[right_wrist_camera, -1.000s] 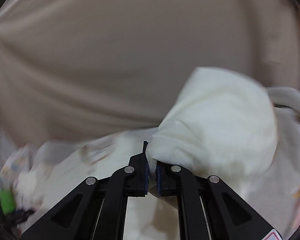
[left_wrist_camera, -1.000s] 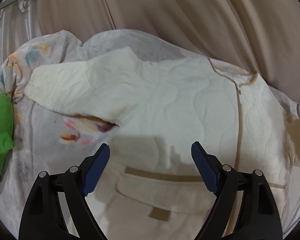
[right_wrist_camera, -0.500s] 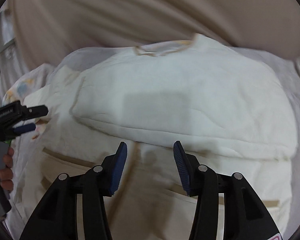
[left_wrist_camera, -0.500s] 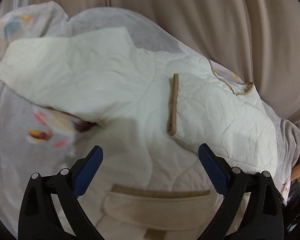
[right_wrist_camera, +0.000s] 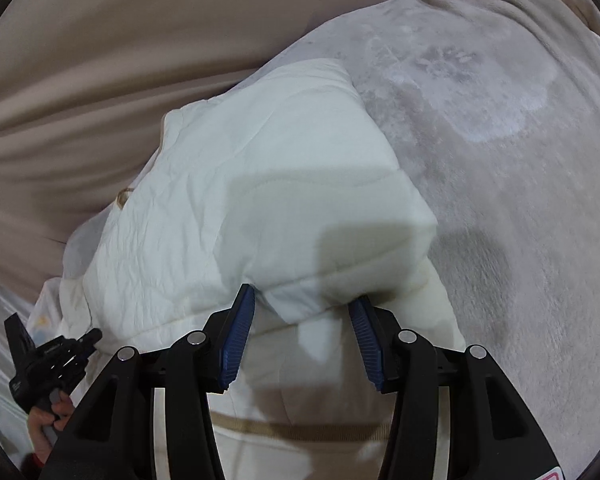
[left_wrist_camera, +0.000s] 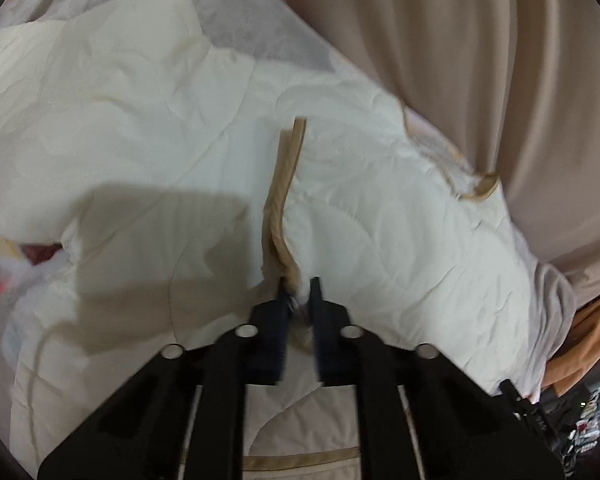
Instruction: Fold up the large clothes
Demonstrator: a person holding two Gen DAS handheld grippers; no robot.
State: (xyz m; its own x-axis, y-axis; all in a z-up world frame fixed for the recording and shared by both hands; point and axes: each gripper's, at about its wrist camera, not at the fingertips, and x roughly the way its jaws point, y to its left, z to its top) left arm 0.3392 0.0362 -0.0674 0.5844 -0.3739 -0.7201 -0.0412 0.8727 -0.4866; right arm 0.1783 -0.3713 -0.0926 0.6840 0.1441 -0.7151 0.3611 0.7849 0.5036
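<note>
The cream jacket runs off the left and lower edges of the left wrist view, its tan-trimmed cuff end hidden between the left gripper fingers; small items at lower right are too blurred to identify.

Your left tool is pinched shut on the near end of the tan trim of the cream quilted jacket. The trim runs straight ahead from the tips. Beige curtain hangs beyond, up and right.
</note>
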